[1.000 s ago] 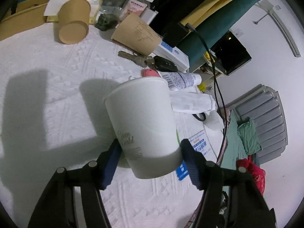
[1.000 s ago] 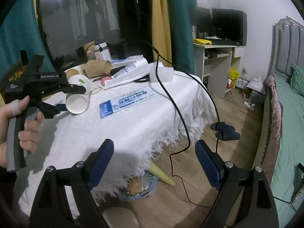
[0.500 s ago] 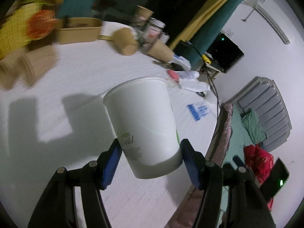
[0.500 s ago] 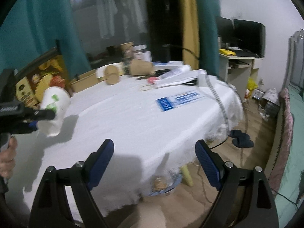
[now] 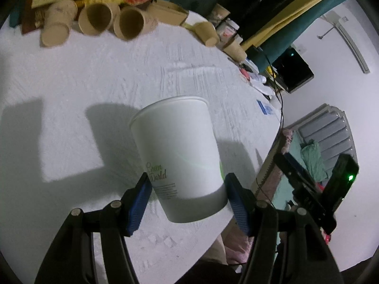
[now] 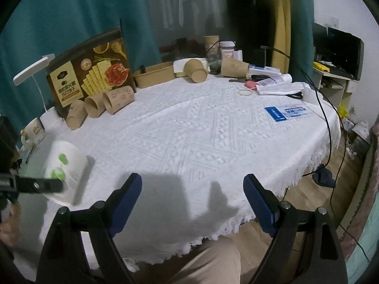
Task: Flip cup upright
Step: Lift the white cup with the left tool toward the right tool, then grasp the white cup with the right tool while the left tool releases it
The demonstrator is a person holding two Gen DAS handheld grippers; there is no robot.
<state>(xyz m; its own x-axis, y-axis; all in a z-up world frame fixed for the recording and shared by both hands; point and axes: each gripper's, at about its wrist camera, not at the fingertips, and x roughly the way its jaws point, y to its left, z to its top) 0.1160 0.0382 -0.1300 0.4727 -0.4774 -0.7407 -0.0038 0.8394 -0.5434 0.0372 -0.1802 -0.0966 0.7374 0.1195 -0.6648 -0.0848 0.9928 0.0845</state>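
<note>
My left gripper [image 5: 188, 197] is shut on a white paper cup [image 5: 178, 156] with green lettering, gripped near one end and held above the white tablecloth [image 5: 71, 90]. The cup also shows in the right wrist view [image 6: 65, 168] at the far left, tilted, held by the left gripper's black finger [image 6: 40, 185]. I cannot tell which end is the mouth. My right gripper [image 6: 193, 204] is open and empty over the table's near edge.
Several brown paper cups [image 6: 97, 105] lie on their sides at the back left by a food box [image 6: 90, 73]. More cups [image 6: 196, 71], a jar, keys, papers and a black cable [image 6: 324, 111] sit at the back right. A mug [image 6: 33, 130] stands far left.
My left gripper has carried the cup leftward, toward the table's left near side. My right gripper has swung left over the table's near edge. Both jaws are unchanged.
</note>
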